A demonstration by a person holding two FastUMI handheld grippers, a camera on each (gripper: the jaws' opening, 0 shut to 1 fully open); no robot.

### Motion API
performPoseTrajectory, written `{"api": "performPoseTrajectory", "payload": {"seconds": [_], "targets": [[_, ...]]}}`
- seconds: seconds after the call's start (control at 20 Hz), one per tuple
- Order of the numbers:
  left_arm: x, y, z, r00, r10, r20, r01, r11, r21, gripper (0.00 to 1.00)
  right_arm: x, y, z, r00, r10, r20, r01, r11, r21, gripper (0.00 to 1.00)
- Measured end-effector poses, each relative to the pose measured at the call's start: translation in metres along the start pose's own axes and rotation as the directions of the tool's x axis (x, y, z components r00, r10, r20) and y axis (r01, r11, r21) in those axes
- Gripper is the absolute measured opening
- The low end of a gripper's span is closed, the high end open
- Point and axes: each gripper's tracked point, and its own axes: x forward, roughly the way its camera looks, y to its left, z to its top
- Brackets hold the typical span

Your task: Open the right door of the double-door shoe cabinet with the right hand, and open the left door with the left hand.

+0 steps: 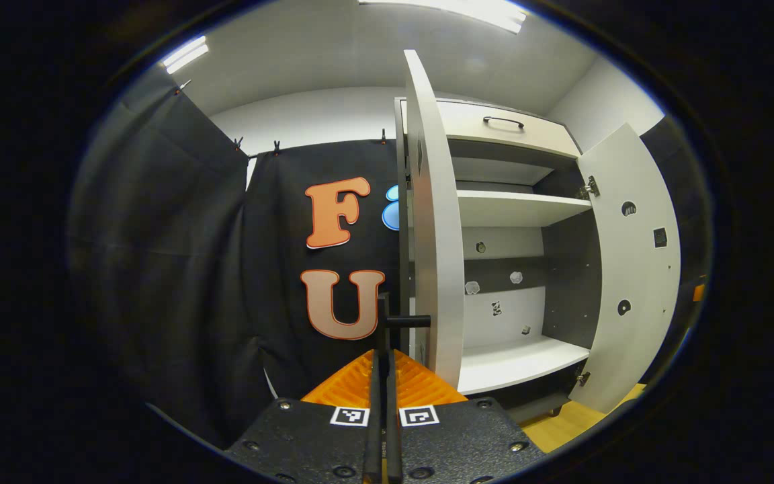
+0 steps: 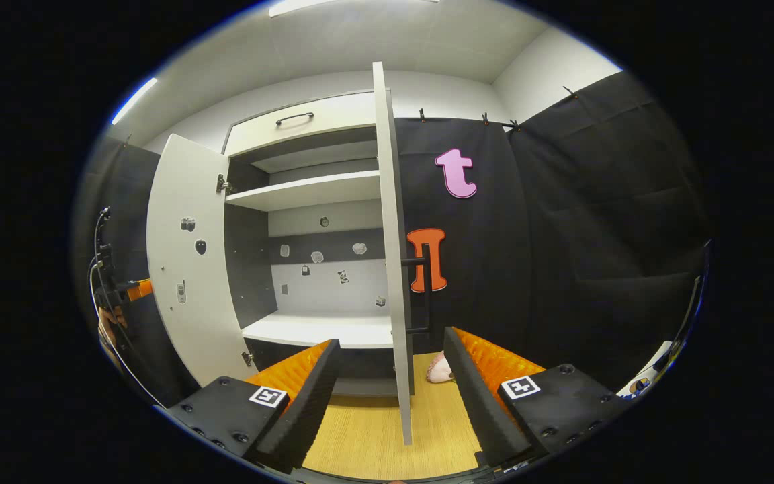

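Now smooth flat doors [image 1: 435, 222] swung wide, left gripper [image 1: 380, 376] pinched together near bar handle [image 1: 406, 321], right gripper [image 2: 394, 376] agape, empty.

No text, brand or number can be read; the small stickers [image 2: 342, 275] inside the shoe cabinet [image 2: 306, 195] are too small to tell.

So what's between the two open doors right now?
In the right gripper view, the cabinet interior shows between the left door and right door: two bare shelves, nothing on them.
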Motion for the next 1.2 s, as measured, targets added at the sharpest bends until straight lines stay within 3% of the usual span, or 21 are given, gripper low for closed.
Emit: {"api": "performPoseTrajectory", "payload": {"seconds": [0.3,0.35,0.75,0.9,0.95,1.0,1.05,1.15,1.2], "targets": [[-0.009,0.003,0.011,1.0,0.003,0.015,-0.003,1.0,-0.03,0.04,0.0,-0.001,0.004,1.0,0.004,0.009,-0.004,1.0,-0.004,1.0],[-0.015,0.002,0.013,1.0,0.01,0.018,-0.01,1.0,-0.026,0.03,-0.001,-0.003,0.004,1.0,0.005,0.01,-0.005,1.0,-0.008,0.92],[-0.078,-0.021,0.019,0.996,0.09,-0.016,-0.092,0.991,-0.098,0.05,0.009,-0.014,0.012,1.0,0.003,0.024,-0.002,0.999,-0.038,0.93],[-0.087,-0.05,0.022,0.998,0.067,-0.02,-0.069,0.99,-0.124,0.03,0.013,-0.018,0.013,0.999,0.011,0.032,-0.009,0.999,-0.036,0.93],[-0.089,-0.062,0.024,0.999,0.05,-0.016,-0.052,0.99,-0.134,0.03,0.014,-0.02,0.014,0.999,0.011,0.036,-0.01,0.999,-0.037,1.0],[-0.088,-0.076,0.024,0.999,0.026,-0.018,-0.029,0.99,-0.14,0.03,0.016,-0.023,0.015,0.999,0.01,0.037,-0.009,0.999,-0.041,1.0],[-0.088,-0.089,0.022,1.0,0.007,-0.024,-0.01,0.991,-0.137,0.03,0.018,-0.027,0.015,0.999,0.001,0.034,0.001,0.999,-0.047,0.92],[-0.084,-0.107,0.021,0.999,-0.018,-0.03,0.015,0.992,-0.122,0.03,0.021,-0.032,0.018,0.999,-0.012,0.041,0.014,0.999,-0.052,0.92],[-0.081,-0.12,0.02,0.999,-0.037,-0.031,0.033,0.992,-0.121,0.05,0.022,-0.032,0.019,0.999,-0.007,0.044,0.01,0.999,-0.053,1.0]]}}
